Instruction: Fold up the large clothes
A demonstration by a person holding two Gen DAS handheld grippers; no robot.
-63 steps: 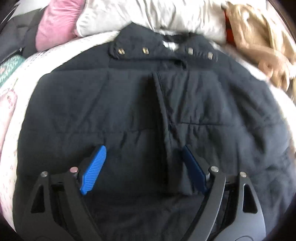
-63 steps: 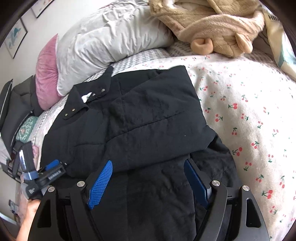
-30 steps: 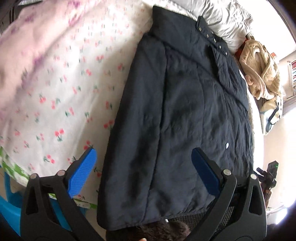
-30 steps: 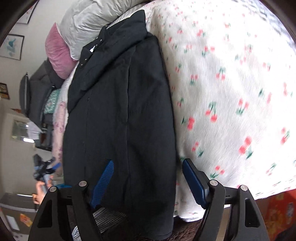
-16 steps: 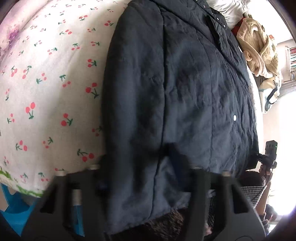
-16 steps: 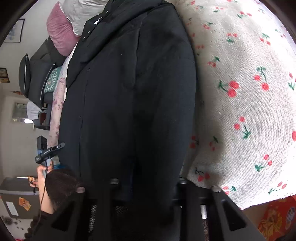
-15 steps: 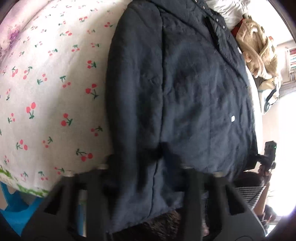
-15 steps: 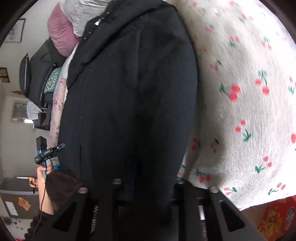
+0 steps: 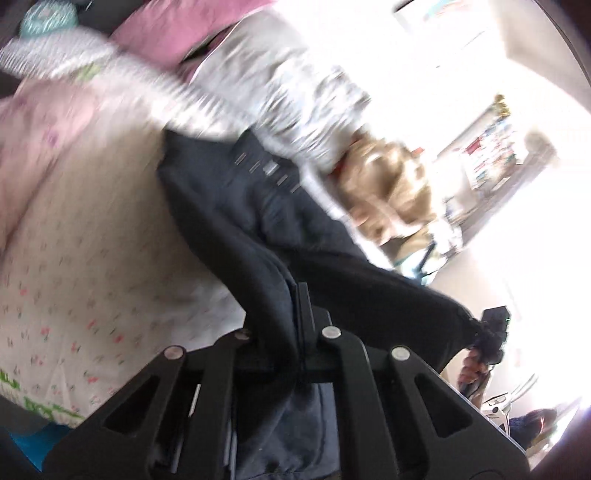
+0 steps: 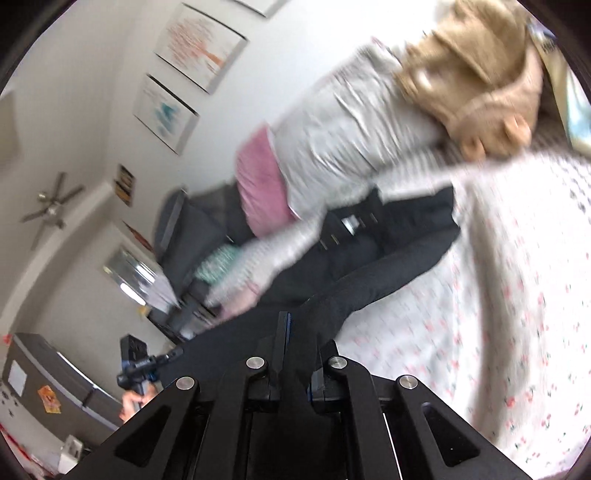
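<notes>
- Left wrist view: the left tool (image 9: 295, 314) is clamped on a thick fold of the black coat (image 9: 280, 229), its fingers pressed together with fabric bunched between them and spilling down over the frame
- From the grip the coat runs up and away, its collar end with snaps near the grey pillow (image 9: 295, 99); the rest lies on the bed (image 9: 92, 240), on the cherry-print sheet
- The coat's lower edge stretches to the right, where the right tool (image 9: 493, 332) holds it, raised off the bed
- A pink pillow (image 9: 177, 33) sits at top left and a tan plush (image 9: 388, 192) just beyond the coat; the whole view is motion-blurred
- Right wrist view: the right tool (image 10: 291, 332) is closed on the coat (image 10: 369, 273), a blue pad edge showing between dark fabric
- The coat hangs taut from the grip toward its collar by the grey pillow (image 10: 332, 133), beside the bed (image 10: 517, 295)
- The left tool (image 10: 140, 365) is at lower left, gripping the far corner
- Framed pictures (image 10: 184, 66) hang on the wall
</notes>
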